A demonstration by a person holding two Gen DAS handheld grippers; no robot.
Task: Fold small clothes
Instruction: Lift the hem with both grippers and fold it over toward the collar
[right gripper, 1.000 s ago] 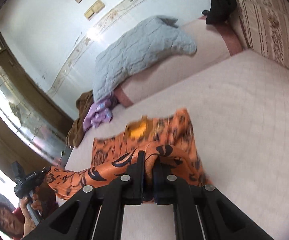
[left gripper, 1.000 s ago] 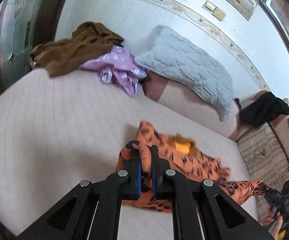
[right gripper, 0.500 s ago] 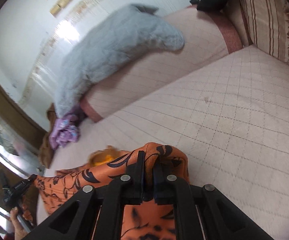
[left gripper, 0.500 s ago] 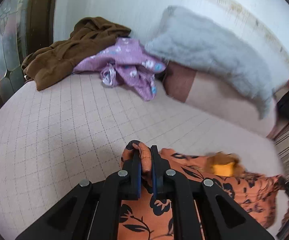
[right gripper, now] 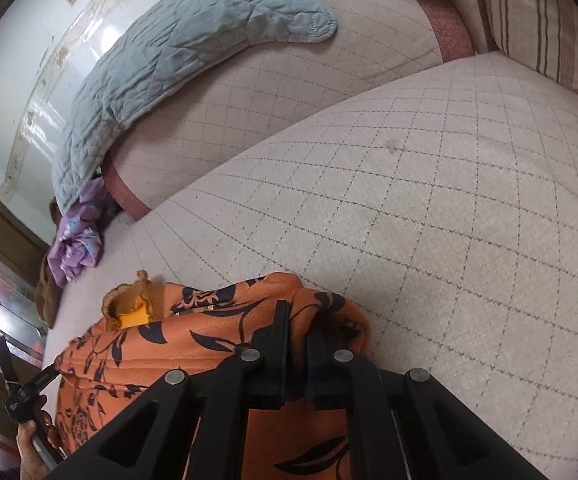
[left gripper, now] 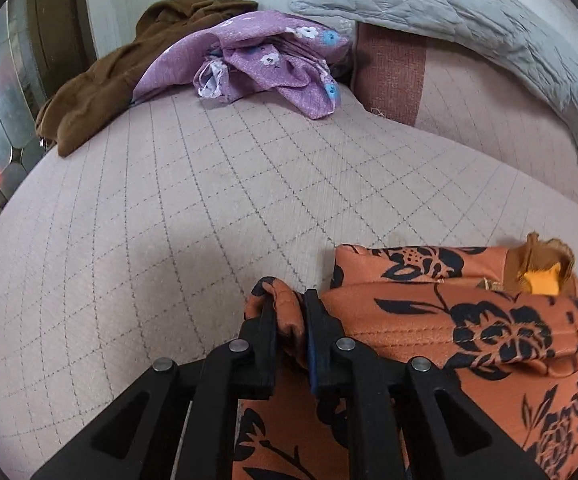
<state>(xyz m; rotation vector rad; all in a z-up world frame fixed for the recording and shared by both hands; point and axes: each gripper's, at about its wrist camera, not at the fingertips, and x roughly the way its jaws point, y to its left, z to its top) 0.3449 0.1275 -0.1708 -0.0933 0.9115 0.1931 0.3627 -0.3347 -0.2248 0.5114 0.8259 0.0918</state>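
Observation:
An orange garment with black flowers [left gripper: 469, 328] lies on the quilted pink seat [left gripper: 193, 200], folded over on itself, with a yellow inner patch [left gripper: 541, 280] showing at its far edge. My left gripper [left gripper: 291, 312] is shut on the garment's left corner. In the right wrist view the same garment [right gripper: 177, 344] lies low on the seat [right gripper: 429, 184]. My right gripper [right gripper: 298, 324] is shut on its right corner, with cloth bunched between the jaws.
A purple flowered garment [left gripper: 265, 60] and a brown one [left gripper: 101, 80] lie at the seat's far end. A grey quilted cover [left gripper: 469, 16] drapes the backrest. A striped cushion [right gripper: 545, 20] stands at the right. A hand holding the other gripper's handle [right gripper: 29, 400] shows at lower left.
Both grippers have carried the garment's held edge forward and down over the rest, folding it. The cameras now look lower and closer at the seat.

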